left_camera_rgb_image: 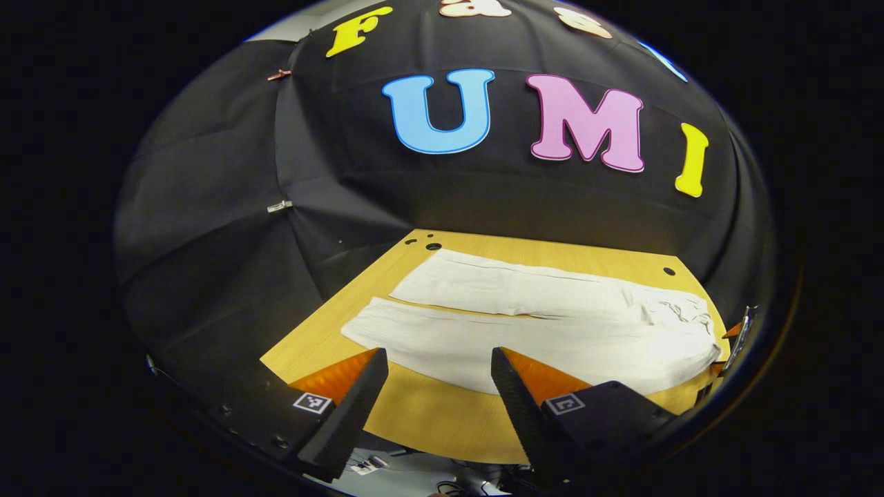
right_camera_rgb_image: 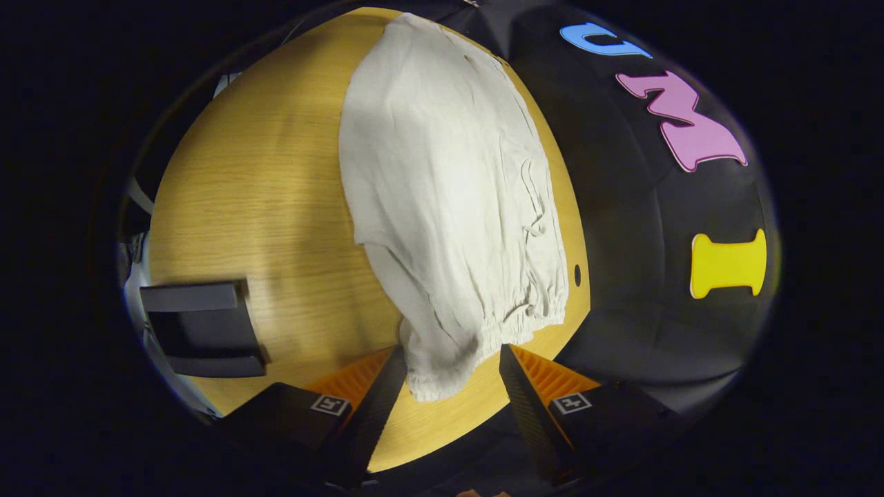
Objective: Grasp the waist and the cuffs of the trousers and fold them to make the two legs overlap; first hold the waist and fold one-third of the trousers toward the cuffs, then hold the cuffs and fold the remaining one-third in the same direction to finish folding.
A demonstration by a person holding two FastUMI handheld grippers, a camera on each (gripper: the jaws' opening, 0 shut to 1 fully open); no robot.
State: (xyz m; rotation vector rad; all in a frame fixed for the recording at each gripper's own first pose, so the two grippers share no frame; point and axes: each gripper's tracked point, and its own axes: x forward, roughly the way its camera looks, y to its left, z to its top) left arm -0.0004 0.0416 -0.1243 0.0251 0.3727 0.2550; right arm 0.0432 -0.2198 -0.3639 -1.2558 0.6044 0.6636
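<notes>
Waistband [right_camera_rgb_image: 483,331] nearest right gripper [right_camera_rgb_image: 449,376], trousers [right_camera_rgb_image: 442,172] stretching lengthwise away

Bright overhead light, strong fisheye warp.
Both views sharp at centre; trousers [right_camera_rgb_image: 449,207] nearly blown out, the table [right_camera_rgb_image: 262,207] evenly lit; edges bend and darken from 3 to 9 o'clock.

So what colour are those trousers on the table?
Plain off-white trousers, no pattern; clearest in the right gripper view.
</notes>
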